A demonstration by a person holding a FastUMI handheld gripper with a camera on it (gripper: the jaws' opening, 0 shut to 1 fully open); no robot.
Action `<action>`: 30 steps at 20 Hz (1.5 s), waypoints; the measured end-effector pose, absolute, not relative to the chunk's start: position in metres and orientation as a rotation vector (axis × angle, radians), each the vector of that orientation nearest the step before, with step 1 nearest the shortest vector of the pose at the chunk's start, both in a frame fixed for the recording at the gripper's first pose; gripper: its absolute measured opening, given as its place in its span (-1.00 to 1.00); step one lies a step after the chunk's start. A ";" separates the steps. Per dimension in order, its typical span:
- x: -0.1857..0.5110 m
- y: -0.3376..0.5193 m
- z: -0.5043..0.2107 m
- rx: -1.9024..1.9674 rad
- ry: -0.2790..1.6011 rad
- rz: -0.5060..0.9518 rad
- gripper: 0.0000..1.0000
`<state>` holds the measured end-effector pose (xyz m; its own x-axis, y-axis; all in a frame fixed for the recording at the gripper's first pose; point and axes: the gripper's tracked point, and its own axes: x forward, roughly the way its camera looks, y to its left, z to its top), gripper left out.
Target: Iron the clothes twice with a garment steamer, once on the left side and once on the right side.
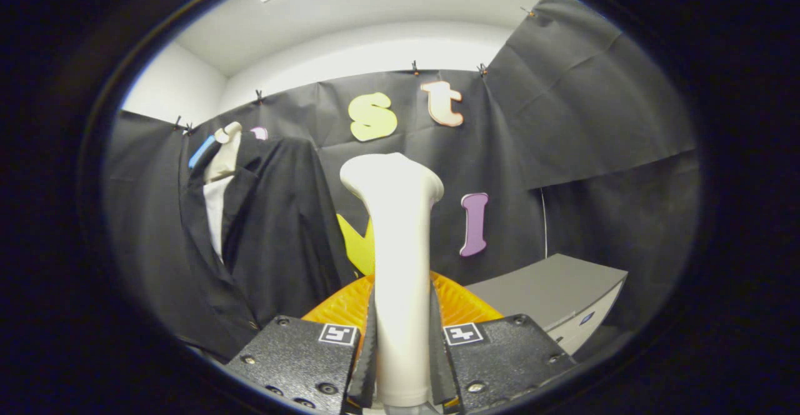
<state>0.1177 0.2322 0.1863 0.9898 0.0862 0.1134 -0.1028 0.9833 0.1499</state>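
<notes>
Tongs (pixel 400 365) clamped on steamer (pixel 397 246) handle | upright between them | jacket (pixel 262 240) beyond

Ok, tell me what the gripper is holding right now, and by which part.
The gripper is shut on the white garment steamer, both fingers pressing its upright handle from either side, low on the shaft. The flared head stands free above the fingers.

The lone fisheye camera rides the claw (pixel 403 346), looking forward, close over its fingers.

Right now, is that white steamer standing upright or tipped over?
Upright: the steamer rises straight between the gripper fingers, both pressing its handle.
</notes>
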 end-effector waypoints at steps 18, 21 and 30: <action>0.133 0.400 0.285 0.129 -0.402 0.297 -0.26; 0.135 0.422 0.278 0.080 -0.409 0.317 -0.26; 0.142 0.442 0.231 0.012 -0.324 0.322 -0.27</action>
<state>0.1417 0.4421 0.2306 0.8974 0.3089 0.3150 -0.3126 0.9490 -0.0401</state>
